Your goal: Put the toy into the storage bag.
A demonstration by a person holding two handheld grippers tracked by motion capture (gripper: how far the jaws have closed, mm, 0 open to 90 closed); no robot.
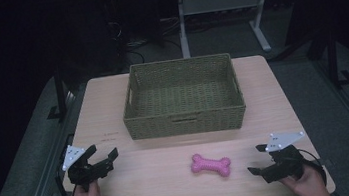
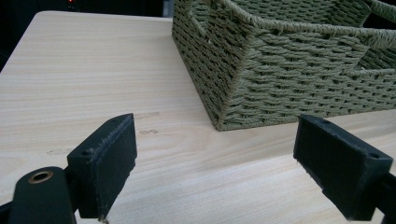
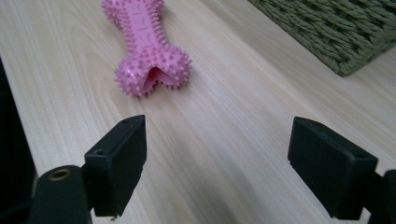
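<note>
pre-grasp stage, nothing picked up yet. right gripper (image 1: 256,159) sits near the front right of the light wood-grain table (image 1: 112,100), jaws spread wide with nothing between them, pointed toward the pink spiky rubber bone-shaped toy (image 1: 211,165). toy lies flat on the table just in front of the woven olive-green rectangular basket (image 1: 185,122), apart from it, roughly between the two grippers and closer to the right one. in the right gripper view the toy's (image 3: 147,49) knobby end sits ahead and left of the jaw gap, not yet inside it, so the gripper is off-axis. left gripper (image 1: 104,157) sits at the front left, jaws also apart and empty; the left gripper view looks at the basket's (image 2: 280,79) near corner over bare table (image 2: 93,74). my read: the job is toy into basket and the approach is the step in hand. next move calls for shifting the right gripper toward the toy so the narrow waist falls between the jaws, dropping low to the table, then closing. the spikes look soft, so expect some give, and the waist should hold better than a bulbous end. basket interior looks empty and open-topped, so the drop should be easy once the toy clears the near wall. table is otherwise bare. room is dark, with grey carpet (image 1: 302,87) and white desk legs (image 1: 260,32) behind.
</note>
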